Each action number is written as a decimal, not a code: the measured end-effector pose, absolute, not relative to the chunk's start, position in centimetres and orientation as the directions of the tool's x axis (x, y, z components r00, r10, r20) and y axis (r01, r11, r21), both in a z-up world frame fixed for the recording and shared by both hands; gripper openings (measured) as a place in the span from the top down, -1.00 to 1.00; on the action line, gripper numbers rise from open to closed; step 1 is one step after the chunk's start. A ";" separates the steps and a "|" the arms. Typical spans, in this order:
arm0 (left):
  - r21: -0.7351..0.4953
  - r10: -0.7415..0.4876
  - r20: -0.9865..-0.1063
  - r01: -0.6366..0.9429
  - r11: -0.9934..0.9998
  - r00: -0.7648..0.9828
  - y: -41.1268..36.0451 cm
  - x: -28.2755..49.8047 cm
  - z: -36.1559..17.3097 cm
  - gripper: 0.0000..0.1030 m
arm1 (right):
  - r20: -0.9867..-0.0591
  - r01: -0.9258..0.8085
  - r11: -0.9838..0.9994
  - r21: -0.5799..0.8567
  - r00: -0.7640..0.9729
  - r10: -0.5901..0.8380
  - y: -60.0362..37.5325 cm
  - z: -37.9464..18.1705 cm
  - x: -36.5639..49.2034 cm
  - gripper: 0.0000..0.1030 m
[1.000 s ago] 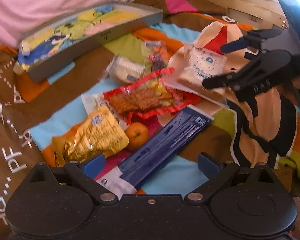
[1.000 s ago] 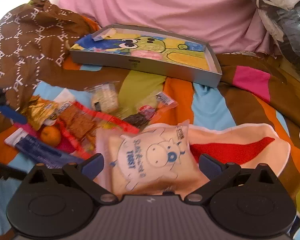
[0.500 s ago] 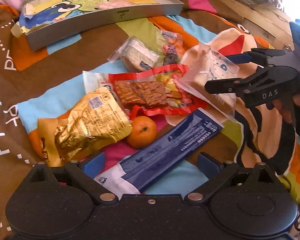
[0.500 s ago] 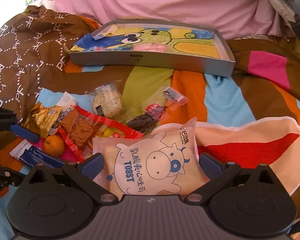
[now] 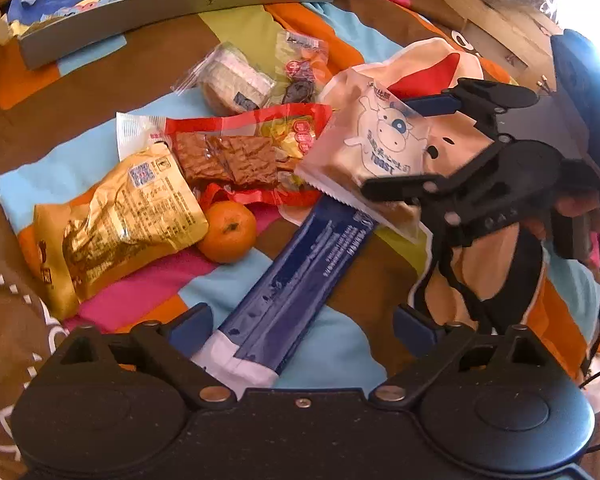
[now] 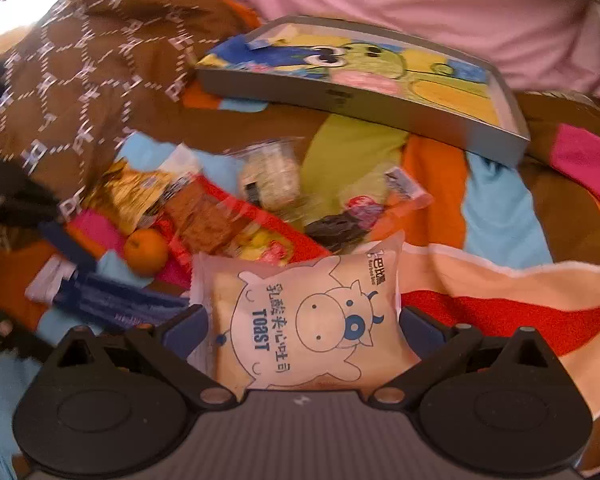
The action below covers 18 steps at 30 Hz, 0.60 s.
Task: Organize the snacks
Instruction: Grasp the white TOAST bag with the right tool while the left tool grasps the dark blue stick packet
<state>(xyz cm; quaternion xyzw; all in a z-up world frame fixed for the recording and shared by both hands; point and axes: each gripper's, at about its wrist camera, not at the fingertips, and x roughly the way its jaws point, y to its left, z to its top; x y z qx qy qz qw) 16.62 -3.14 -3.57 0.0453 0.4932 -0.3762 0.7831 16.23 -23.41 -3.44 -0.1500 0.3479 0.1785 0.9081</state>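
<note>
Right gripper [image 6: 302,330] spread about the toast packet [image 6: 312,320], lifted clear of the pile; tray [image 6: 380,108] straight ahead beyond it; left gripper [image 5: 300,326] spread too — straddling the blue packet [image 5: 292,292], lengthwise along its fingers.

We see strong daylight blowing out the corner above the tray [image 5: 172,0] in the left view. The right view is motion-blurred, worst left of the tray [image 6: 364,100], perhaps from camera movement. Fisheye bending curves the tray's walls in both.
</note>
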 end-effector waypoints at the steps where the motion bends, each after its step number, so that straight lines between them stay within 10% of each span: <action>1: -0.290 -0.539 -0.808 0.634 0.716 0.239 -3.3 16.8 -3.7 -0.80 | -0.690 -0.446 0.881 -0.159 0.689 0.224 -23.3 -3.5 16.1 -1.00; 18: -0.209 -0.510 -0.823 0.702 0.681 0.251 -4.3 15.8 -3.6 -0.52 | -0.680 -0.432 0.847 -0.310 0.724 0.121 -20.7 -4.9 14.6 -1.00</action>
